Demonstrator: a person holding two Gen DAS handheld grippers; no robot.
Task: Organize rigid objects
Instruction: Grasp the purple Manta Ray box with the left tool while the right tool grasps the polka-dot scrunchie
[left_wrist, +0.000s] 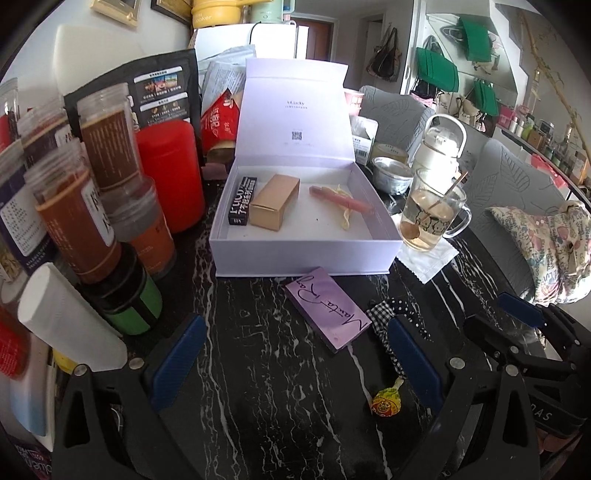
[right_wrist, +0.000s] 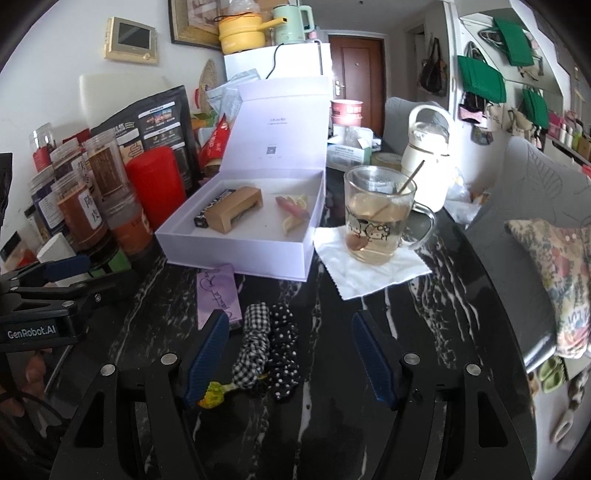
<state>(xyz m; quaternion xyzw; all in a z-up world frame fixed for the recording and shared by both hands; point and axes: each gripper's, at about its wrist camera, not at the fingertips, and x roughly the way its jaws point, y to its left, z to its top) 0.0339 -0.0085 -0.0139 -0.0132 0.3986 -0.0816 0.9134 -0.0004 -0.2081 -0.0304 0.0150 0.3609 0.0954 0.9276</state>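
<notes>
An open lilac gift box (left_wrist: 306, 254) (right_wrist: 240, 254) stands on the black marble table, lid up. Inside lie a black lipstick carton (left_wrist: 242, 201), a tan cardboard box (left_wrist: 275, 202) (right_wrist: 232, 212), and a pink stick (left_wrist: 341, 199) on a yellow ribbon. A flat purple box (left_wrist: 327, 312) (right_wrist: 216, 295) lies in front of it. Two scrunchies (right_wrist: 267, 347) and a yellow lollipop (left_wrist: 386, 402) (right_wrist: 212, 395) lie nearby. My left gripper (left_wrist: 295, 362) is open above the table before the purple box. My right gripper (right_wrist: 290, 358) is open around the scrunchies.
Jars and a red canister (left_wrist: 170, 173) crowd the left. A glass mug (left_wrist: 430, 212) (right_wrist: 380, 218) with a spoon stands on a white napkin (right_wrist: 373, 269) to the right of the box, a white bottle (right_wrist: 424, 158) behind. A padded chair (right_wrist: 524, 221) is at the right.
</notes>
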